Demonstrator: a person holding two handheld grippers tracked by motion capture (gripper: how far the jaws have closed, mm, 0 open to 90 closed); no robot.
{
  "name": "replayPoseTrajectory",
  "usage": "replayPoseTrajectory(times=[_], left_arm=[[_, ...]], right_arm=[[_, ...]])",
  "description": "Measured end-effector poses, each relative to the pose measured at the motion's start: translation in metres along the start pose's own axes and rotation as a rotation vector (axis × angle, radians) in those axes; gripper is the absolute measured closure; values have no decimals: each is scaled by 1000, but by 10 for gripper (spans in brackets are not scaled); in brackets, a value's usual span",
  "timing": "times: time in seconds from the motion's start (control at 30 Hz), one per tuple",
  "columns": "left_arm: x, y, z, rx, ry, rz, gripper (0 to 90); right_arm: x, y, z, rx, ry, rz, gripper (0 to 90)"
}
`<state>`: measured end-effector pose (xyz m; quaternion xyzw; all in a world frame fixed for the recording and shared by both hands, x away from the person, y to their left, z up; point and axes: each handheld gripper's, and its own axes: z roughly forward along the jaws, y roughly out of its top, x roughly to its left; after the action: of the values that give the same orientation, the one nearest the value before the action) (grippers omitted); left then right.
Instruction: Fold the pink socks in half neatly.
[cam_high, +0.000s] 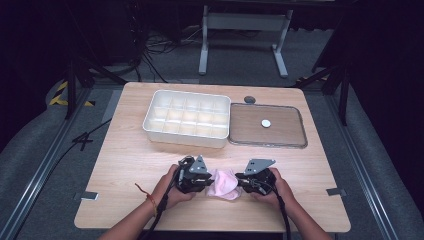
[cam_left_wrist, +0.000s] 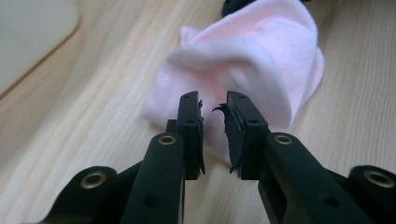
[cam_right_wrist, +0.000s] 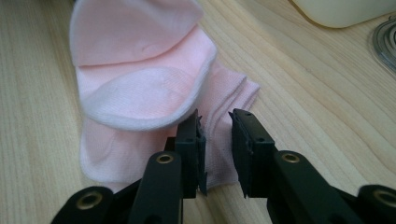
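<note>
- Pink socks, a soft knitted pair (cam_high: 224, 183), lie bunched on the pale wooden surface (cam_high: 125, 160) near the person's edge, between both grippers.
- Left gripper (cam_left_wrist: 214, 108) hovers at the bundle's edge, fingers (cam_left_wrist: 190, 126) narrowly parted, nothing pinched.
- Right gripper (cam_right_wrist: 215, 122) sits over the flat ribbed cuff, fingers (cam_right_wrist: 250, 140) slightly spread, not pinching.
- Fabric looks light, limp and stretchy, likely to sag and slide, not break.
- Best hold, I'd say: a doubled cuff edge or thick fold.
</note>
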<state>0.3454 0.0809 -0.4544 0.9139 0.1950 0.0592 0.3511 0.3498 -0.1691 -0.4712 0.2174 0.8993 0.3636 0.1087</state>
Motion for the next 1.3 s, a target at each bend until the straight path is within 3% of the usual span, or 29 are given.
replayPoseTrajectory(times=[0.07, 0.43, 0.57, 0.67, 0.77, 0.83, 0.97, 1.03, 1.3], left_arm=[[-4, 4, 5, 0, -7, 19, 754], [-10, 15, 26, 6, -33, 32, 761], [-10, 14, 28, 6, -35, 29, 754], [-12, 14, 29, 8, -19, 52, 746], [-14, 13, 30, -2, -14, 50, 740], [-13, 13, 31, -9, -18, 43, 739], [-15, 13, 32, -12, -3, 53, 735], [-15, 12, 32, -16, -2, 49, 732], [-15, 12, 31, -14, -8, 51, 706]], right_arm=[[0, 0, 0, -3, 3, 1, 731], [0, -1, -1, -1, 3, 7, 726], [-4, 0, -5, 19, -7, 15, 605], [-10, 0, -15, -1, -25, 36, 598], [-13, 4, -32, -74, -62, 56, 620], [-9, 9, -36, -117, -54, 61, 630], [13, 21, -22, -93, -21, -28, 632], [20, 24, -13, -73, -17, -47, 632], [14, 21, -3, -41, -61, -19, 640]])
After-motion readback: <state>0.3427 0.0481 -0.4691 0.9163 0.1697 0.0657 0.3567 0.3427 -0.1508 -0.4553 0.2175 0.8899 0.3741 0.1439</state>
